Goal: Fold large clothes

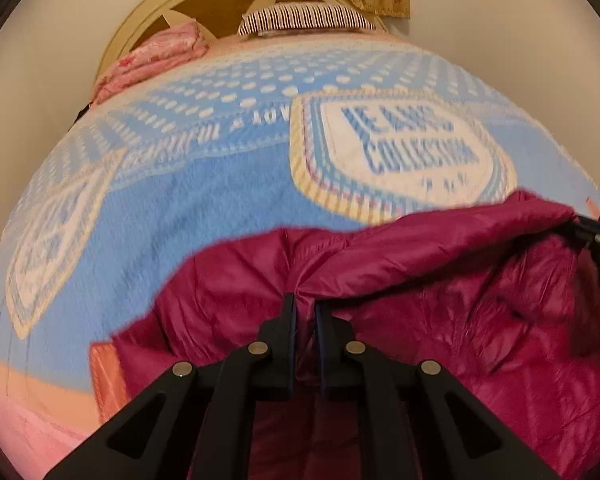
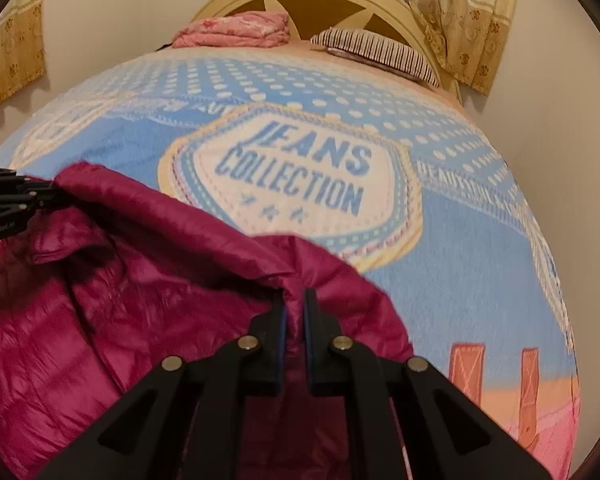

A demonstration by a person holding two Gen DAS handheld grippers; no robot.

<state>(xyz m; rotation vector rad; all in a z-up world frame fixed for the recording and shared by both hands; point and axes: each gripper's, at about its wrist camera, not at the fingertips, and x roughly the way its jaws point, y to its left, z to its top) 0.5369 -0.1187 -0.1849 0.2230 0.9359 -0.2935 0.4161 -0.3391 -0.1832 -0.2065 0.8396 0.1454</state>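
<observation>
At lower centre of each wrist view, the left gripper (image 1: 305, 306) and right gripper (image 2: 294, 300) are pinching the magenta jacket's (image 2: 140, 288) edge over the blue blanket (image 2: 460, 264).

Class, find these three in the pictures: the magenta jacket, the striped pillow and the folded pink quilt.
Jacket (image 2: 112, 300): right wrist view, on its shiny quilted body.
Pillow (image 2: 380, 54): right wrist view, middle of its striped top.
Quilt (image 2: 236, 30): right wrist view, centre of the folded stack by the headboard.
</observation>
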